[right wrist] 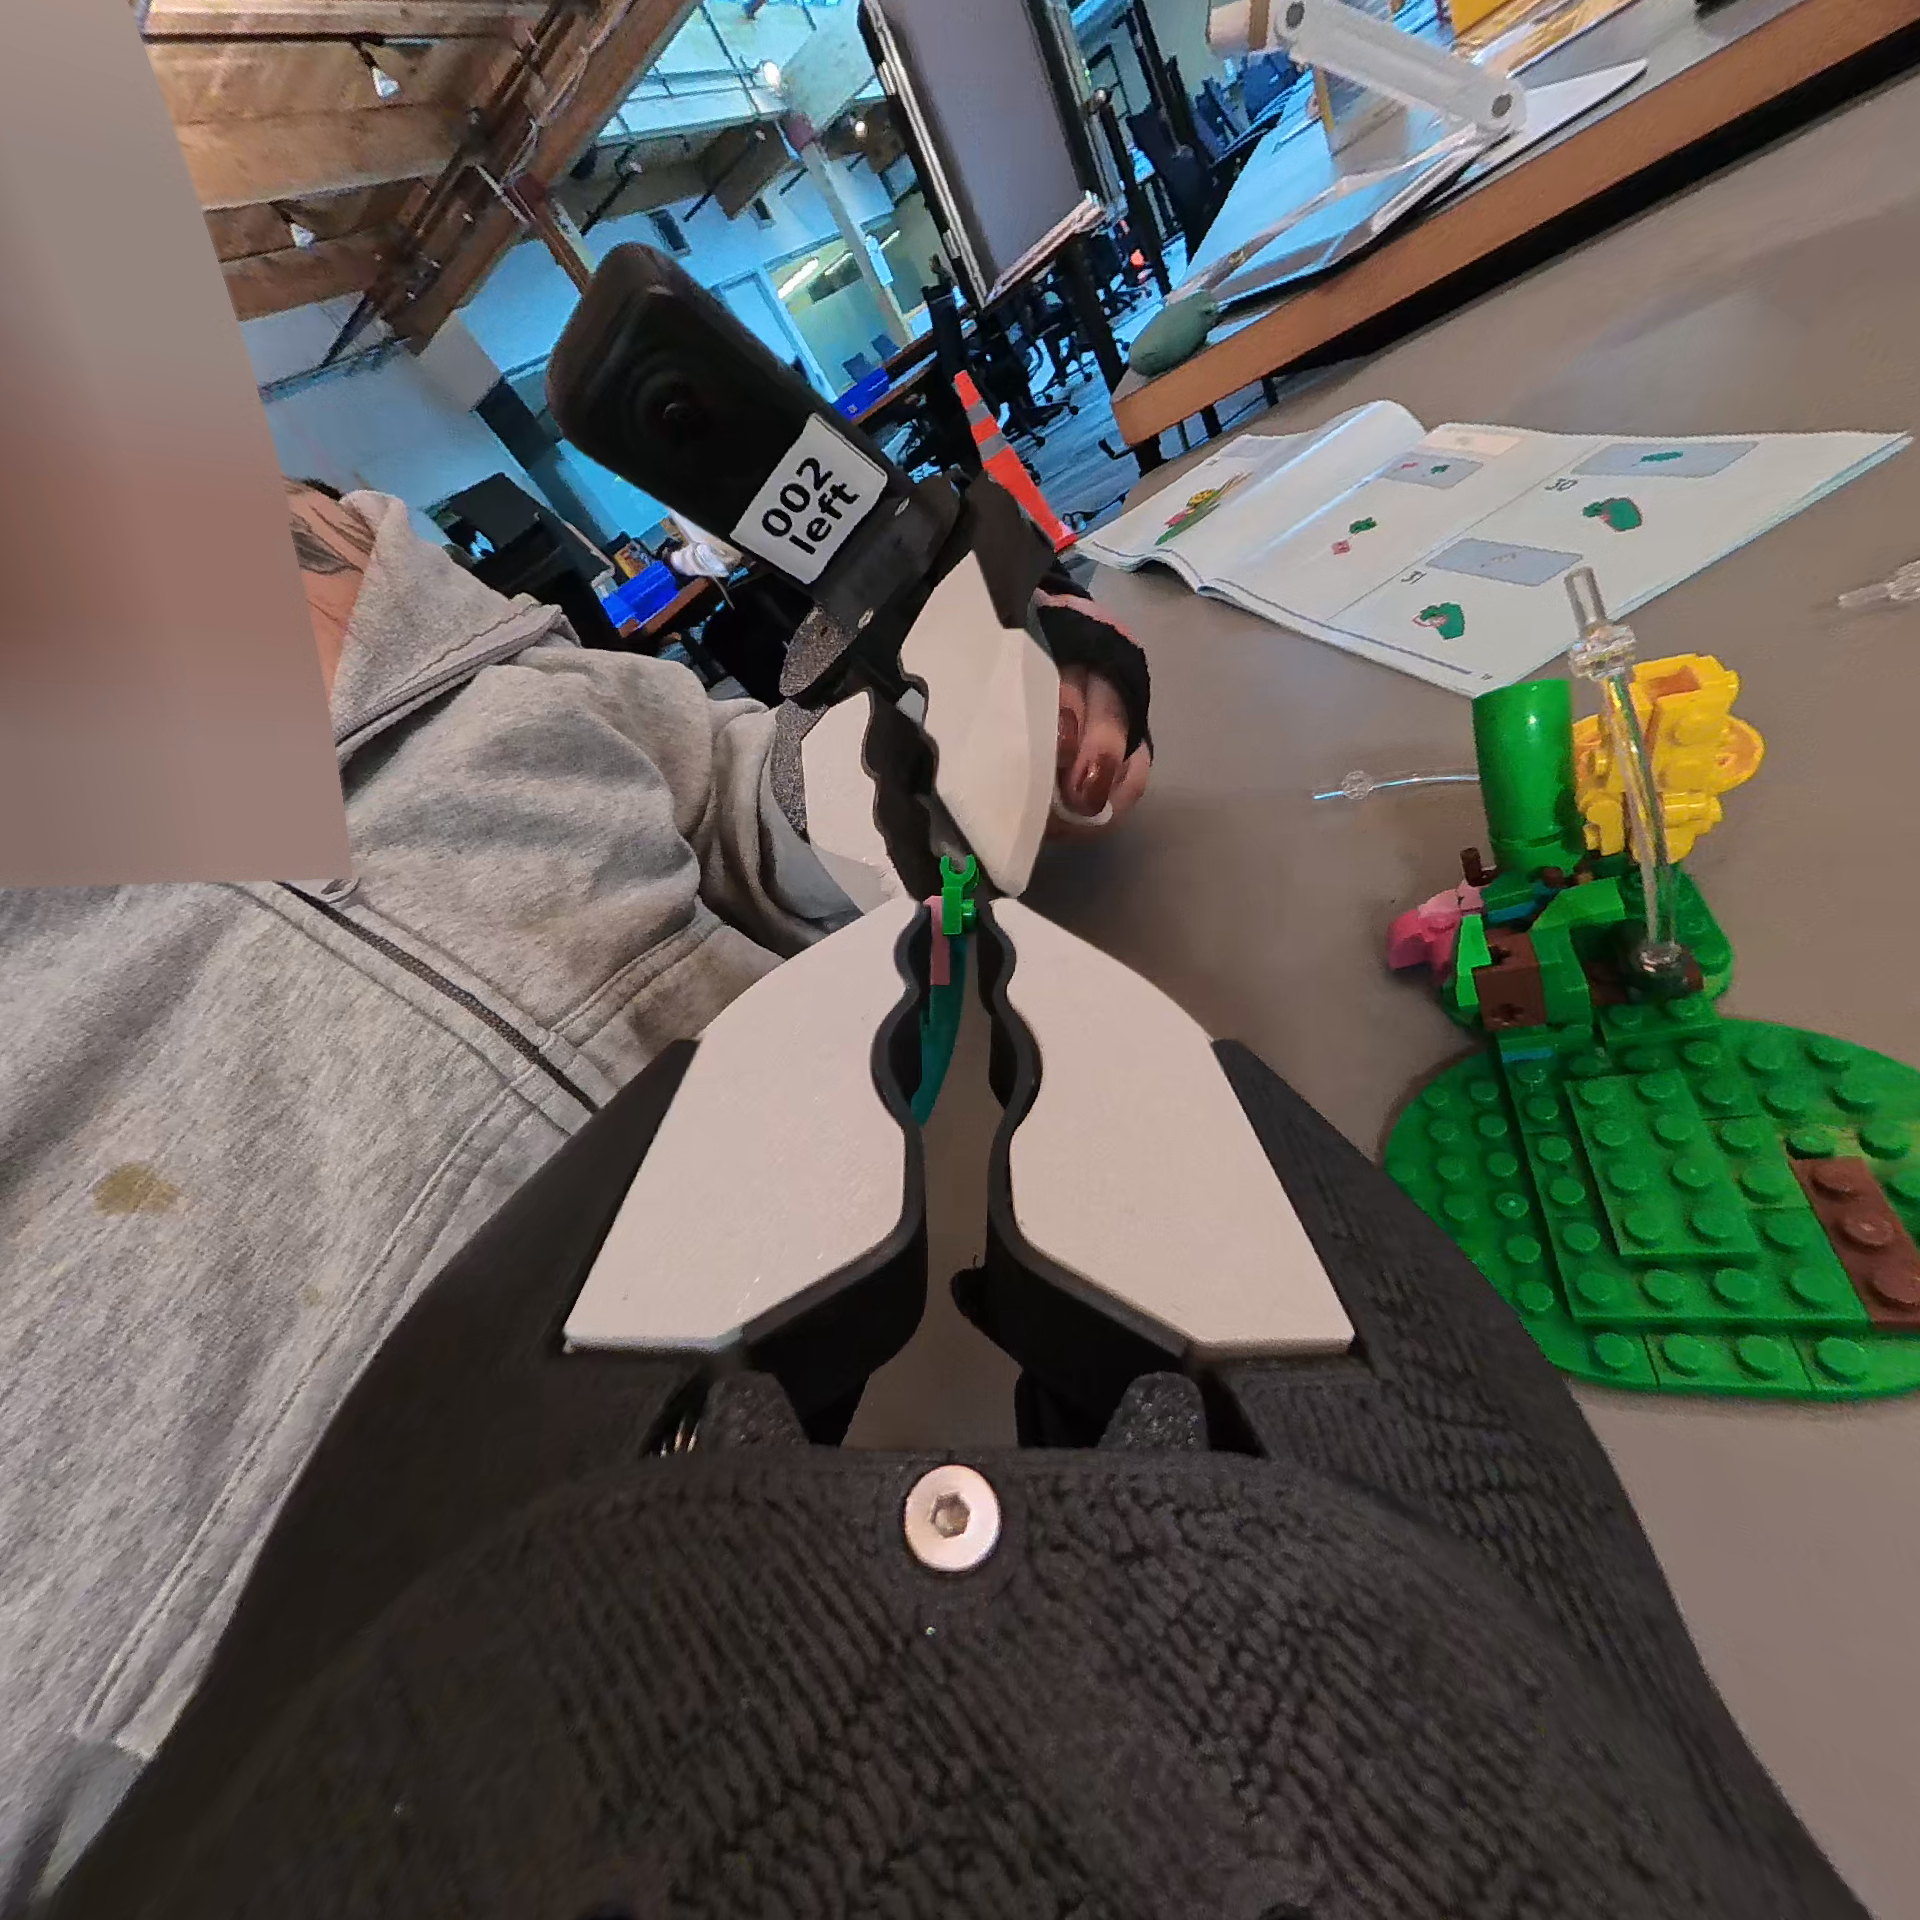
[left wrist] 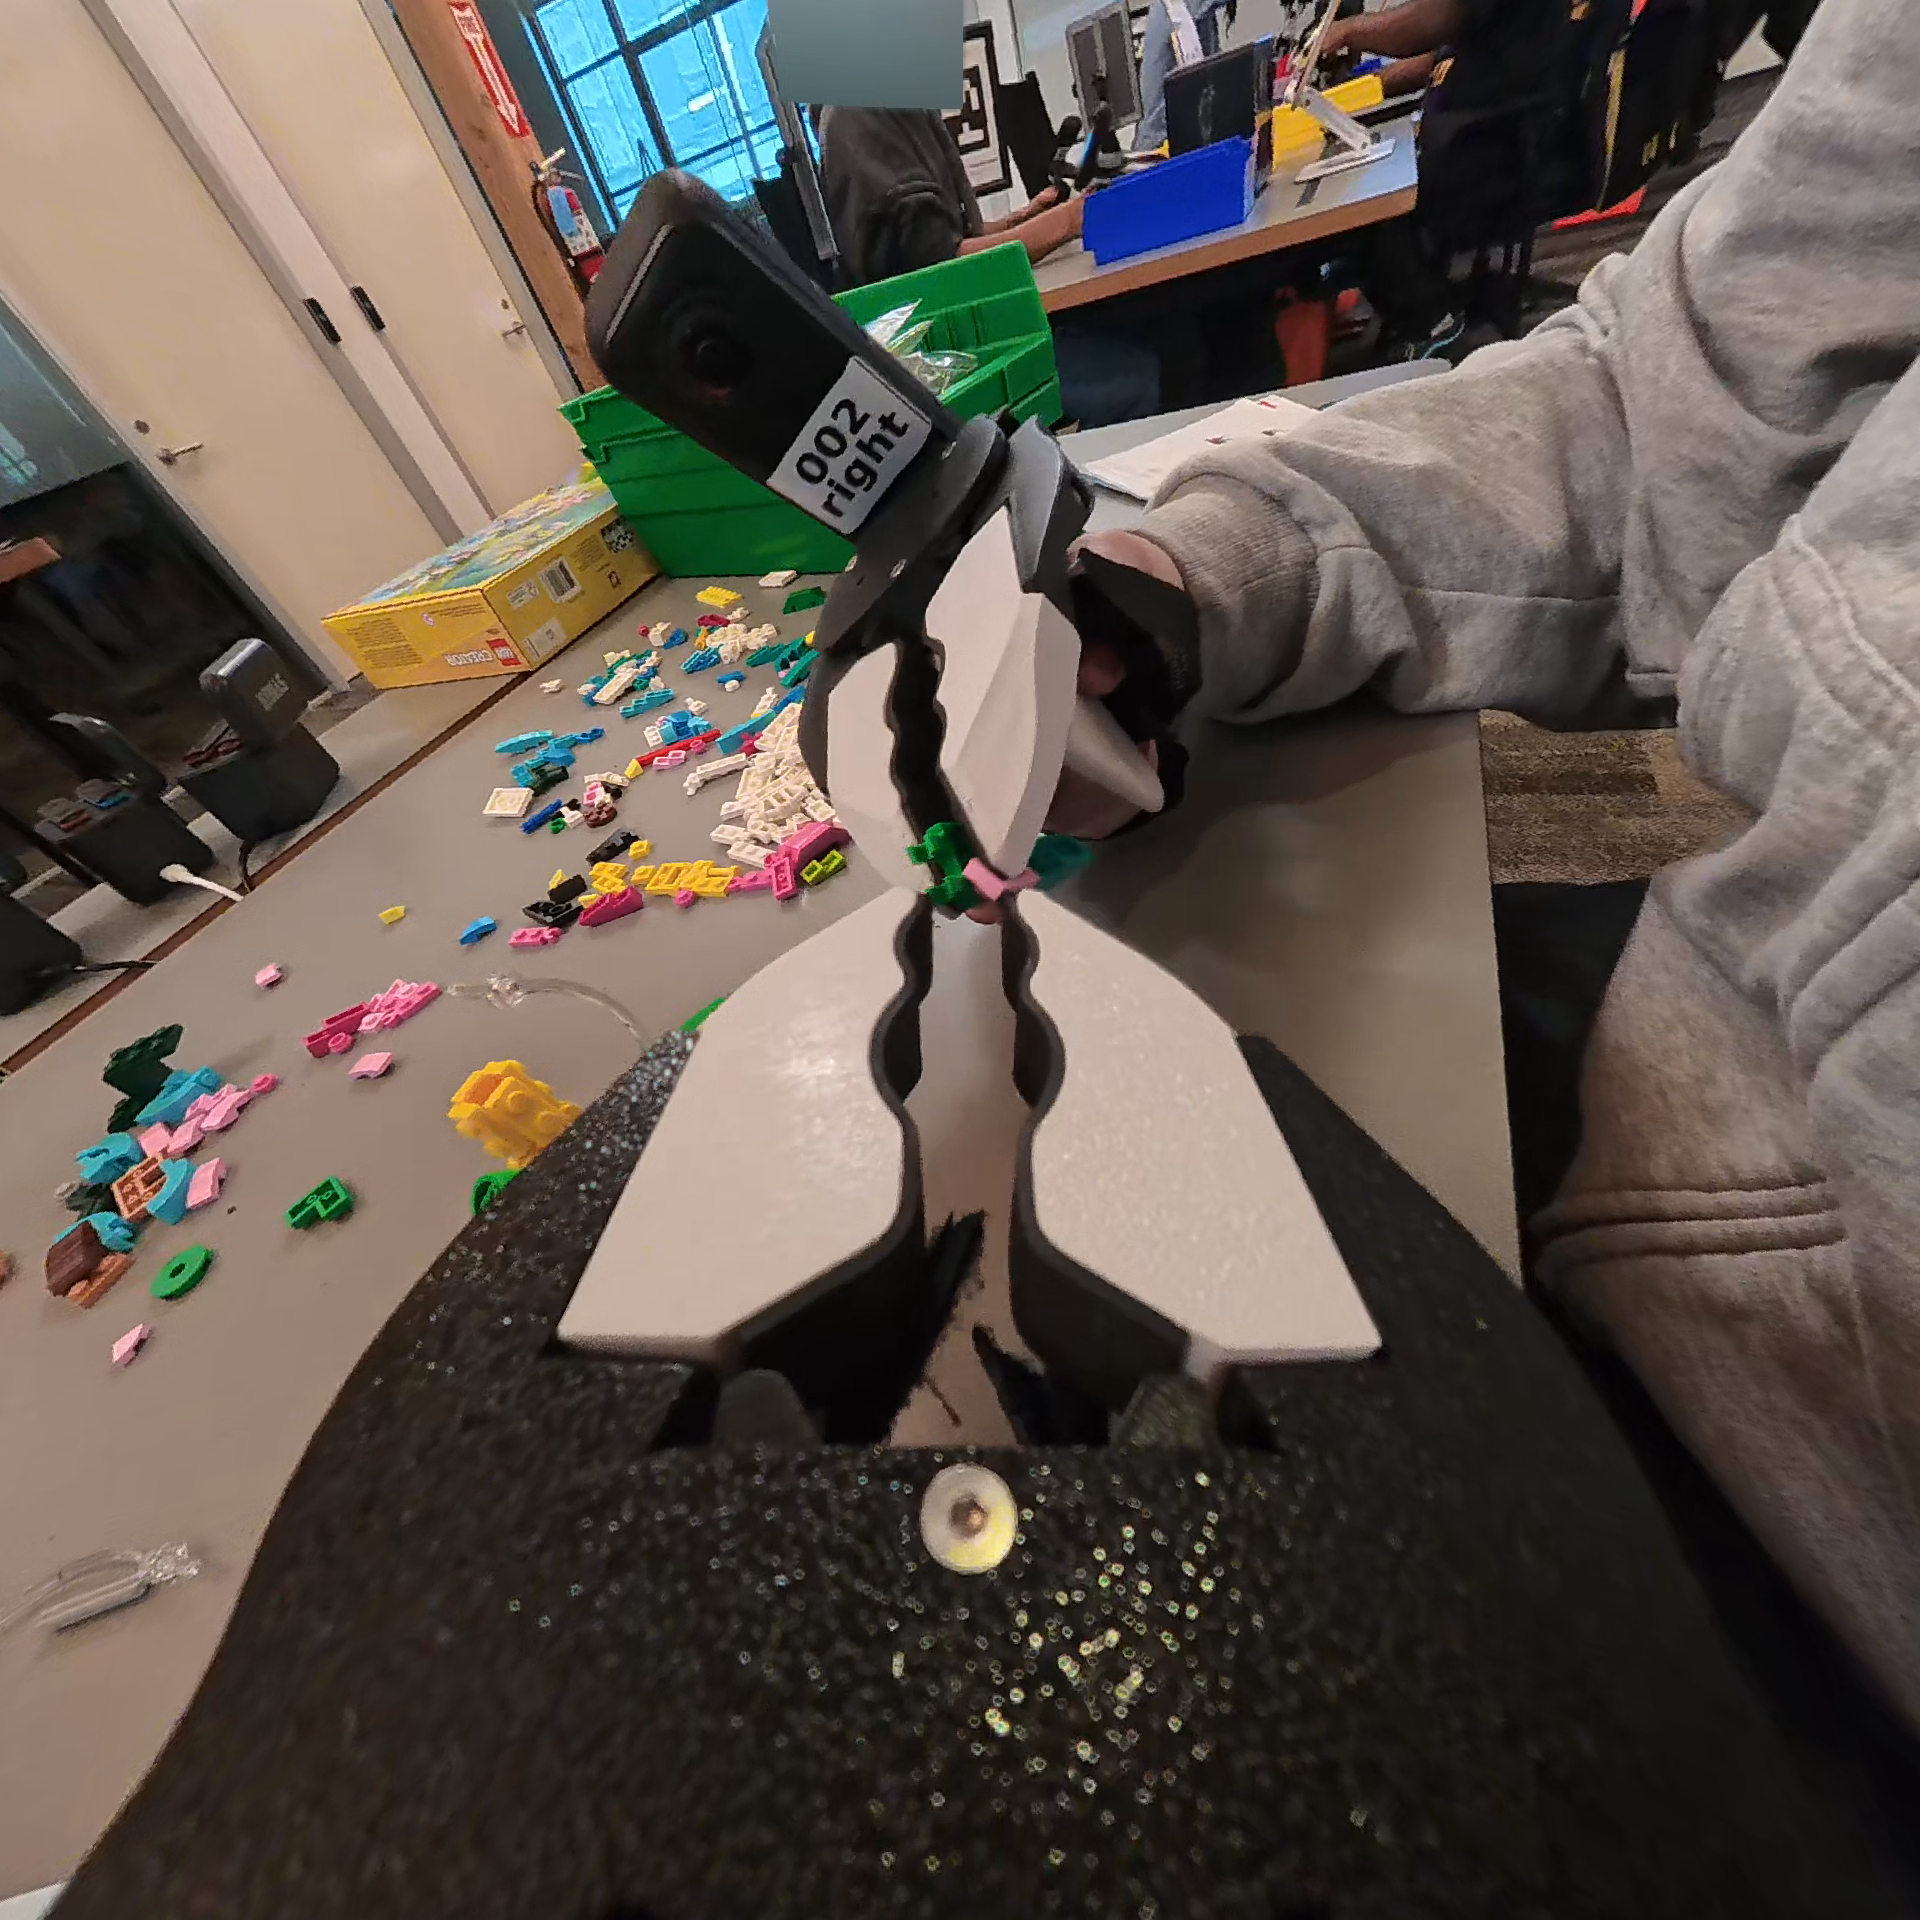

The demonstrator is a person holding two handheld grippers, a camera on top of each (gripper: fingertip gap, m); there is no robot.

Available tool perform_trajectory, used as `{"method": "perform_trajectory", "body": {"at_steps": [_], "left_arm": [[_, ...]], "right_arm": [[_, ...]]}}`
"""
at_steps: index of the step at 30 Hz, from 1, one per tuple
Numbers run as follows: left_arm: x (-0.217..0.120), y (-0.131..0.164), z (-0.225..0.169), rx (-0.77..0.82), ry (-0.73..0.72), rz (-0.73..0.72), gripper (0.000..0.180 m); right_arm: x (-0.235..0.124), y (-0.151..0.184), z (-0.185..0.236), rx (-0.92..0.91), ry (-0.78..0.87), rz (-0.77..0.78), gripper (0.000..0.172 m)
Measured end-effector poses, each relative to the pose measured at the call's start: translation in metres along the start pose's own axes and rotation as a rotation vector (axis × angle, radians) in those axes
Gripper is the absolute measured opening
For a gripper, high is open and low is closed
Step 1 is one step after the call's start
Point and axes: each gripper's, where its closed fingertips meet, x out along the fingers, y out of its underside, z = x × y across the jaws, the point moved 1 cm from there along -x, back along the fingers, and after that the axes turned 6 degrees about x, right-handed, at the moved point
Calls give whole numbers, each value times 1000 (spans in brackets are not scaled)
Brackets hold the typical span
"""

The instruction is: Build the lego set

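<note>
My right gripper (right wrist: 956, 914) is shut on a small brick assembly: a dark teal piece (right wrist: 940, 1039) with a pink plate (right wrist: 940, 951) and a bright green clip piece (right wrist: 956, 883) sticking out past the fingertips. In the left wrist view the right gripper (left wrist: 940, 868) comes down from above, holding the green piece (left wrist: 940, 852), pink plate (left wrist: 995, 883) and teal piece (left wrist: 1065, 860) above the grey table (left wrist: 1299, 935). My left gripper (left wrist: 964, 912) meets it tip to tip. Its jaws stand narrowly apart on either side of the green and pink end. The left gripper also shows in the right wrist view (right wrist: 951, 883).
A green baseplate model (right wrist: 1662, 1195) with a green tube and yellow flower (right wrist: 1662, 769) stands to the right, with an open instruction booklet (right wrist: 1455, 520) behind it. Loose bricks (left wrist: 727, 748), a yellow box (left wrist: 488, 603), green bins (left wrist: 790, 457) and a small yellow build (left wrist: 509, 1107) lie to the left. My two grippers' fingertips are within a few centimetres of each other.
</note>
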Motion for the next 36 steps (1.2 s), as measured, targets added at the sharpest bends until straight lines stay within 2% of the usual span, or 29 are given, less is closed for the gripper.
{"method": "perform_trajectory", "body": {"at_steps": [3,9,13,15,19,27,36], "left_arm": [[0,1,1,8,-7,11,7],[0,2,-1,18,3,15,8],[-2,-3,-3,26,17,-25,25],[-2,-4,-6,50,29,-28,26],[-1,-6,-16,94,73,-43,20],[1,-8,-33,111,174,-72,22],[1,-9,-39,129,216,-85,15]], "right_arm": [[0,1,1,20,-21,3,6],[0,3,1,28,-32,10,7],[1,5,3,44,-51,21,6],[2,8,5,58,-71,46,6],[3,15,10,135,-141,89,6],[6,31,17,200,-193,207,6],[7,35,20,283,-227,239,7]]}}
